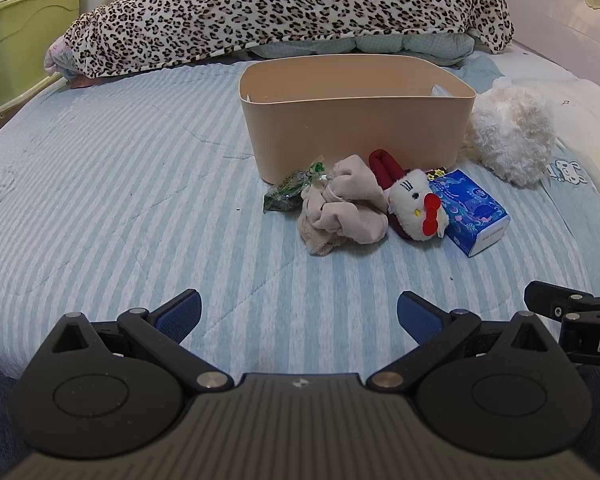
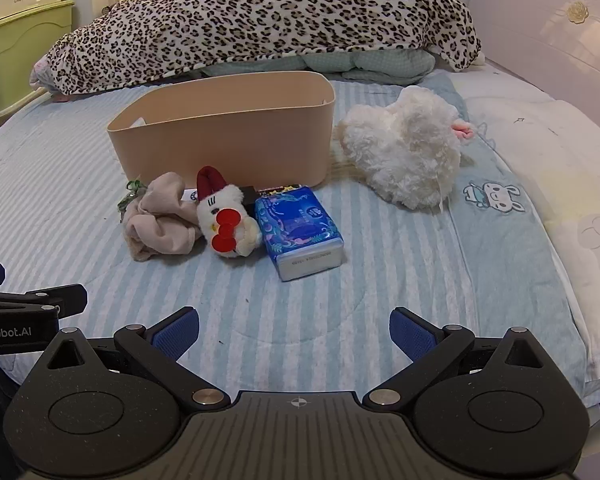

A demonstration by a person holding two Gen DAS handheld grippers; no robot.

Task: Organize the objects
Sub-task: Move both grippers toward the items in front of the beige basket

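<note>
Clutter sat ahead of both my grippers in a tight row on the striped bed point(image 1: 120, 184), pressed up against the near wall of the beige bin point(image 1: 356, 132). From my left gripper point(image 1: 299, 314) the row lay forward and to the right; from my right gripper point(image 2: 294, 330) it lay forward and a little to the left, so the right seemed slightly nearer to the right end of the row. Both sets of fingers were spread wide and held nothing.

Left to right I saw a green wrapper point(image 1: 286, 192), a crumpled beige cloth point(image 1: 340, 208), a Hello Kitty plush point(image 2: 226, 220) touching the cloth, and a blue tissue pack point(image 2: 302, 232) touching the plush. The tissue pack's long axis ran roughly away from me, tilted a little, with a short end facing my right fingers, so I judged a grasp across its narrow width would suit that hand. A fluffy white plush point(image 2: 404, 152) lay apart, to the right of the bin. The bin looked nearly empty, though something pale showed inside that I could not identify.
</note>
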